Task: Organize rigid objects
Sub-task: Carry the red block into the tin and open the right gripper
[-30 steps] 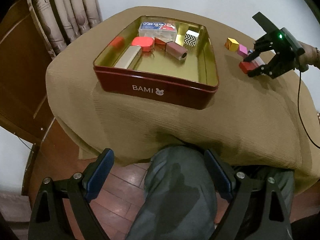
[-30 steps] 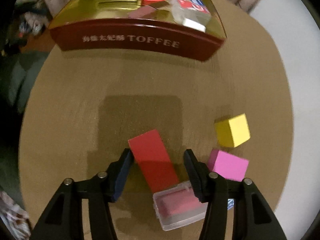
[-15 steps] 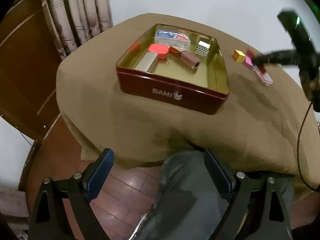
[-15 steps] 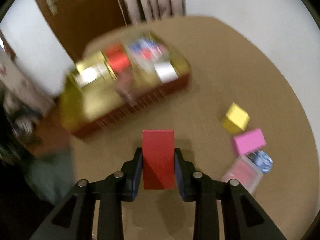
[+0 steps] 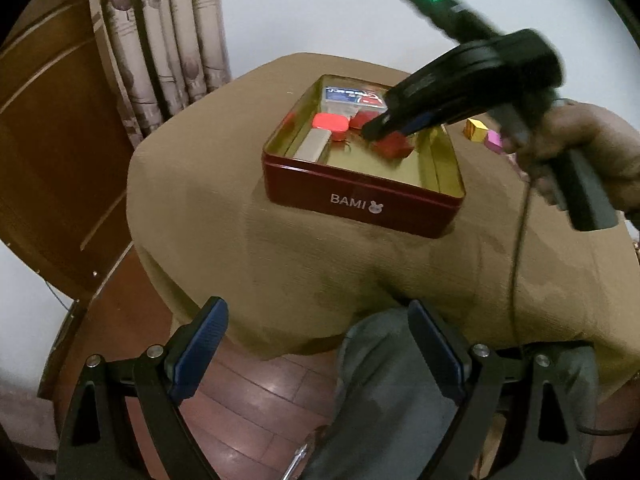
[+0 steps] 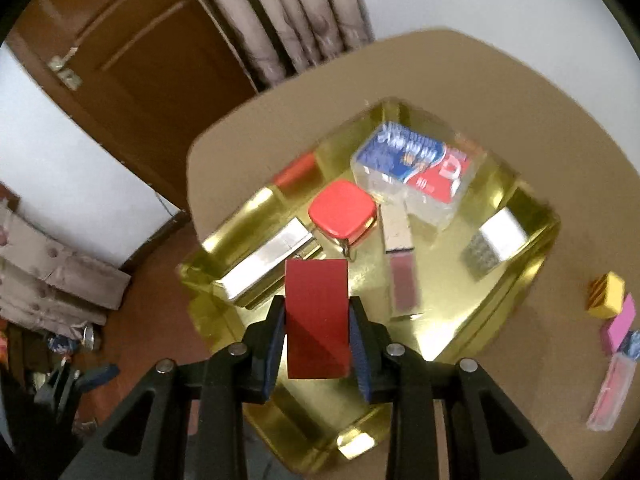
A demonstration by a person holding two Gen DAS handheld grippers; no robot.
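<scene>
My right gripper [image 6: 317, 332] is shut on a red rectangular block [image 6: 316, 316] and holds it above the gold inside of the red BAMI tin [image 6: 532, 248]. In the left wrist view the right gripper [image 5: 390, 132] reaches over the tin [image 5: 360, 196] with the red block [image 5: 394, 146] in it. The tin holds a red rounded box [image 6: 342, 208], a silver bar [image 6: 268, 260], a clear card box [image 6: 416, 168], a pink block [image 6: 404, 280] and a patterned block [image 6: 480, 254]. My left gripper [image 5: 316, 352] is open and empty, off the table's front edge.
A yellow cube [image 6: 606, 294], a pink block [image 6: 620, 322] and a clear case with a pink insert [image 6: 610, 392] lie on the tan cloth right of the tin. A person's knee [image 5: 384, 380] is under my left gripper. Curtain and wooden door stand behind the table.
My right gripper closed on the red block, lifted it off the cloth and carried it left over the tin. The left gripper stayed open and drew back a little.
</scene>
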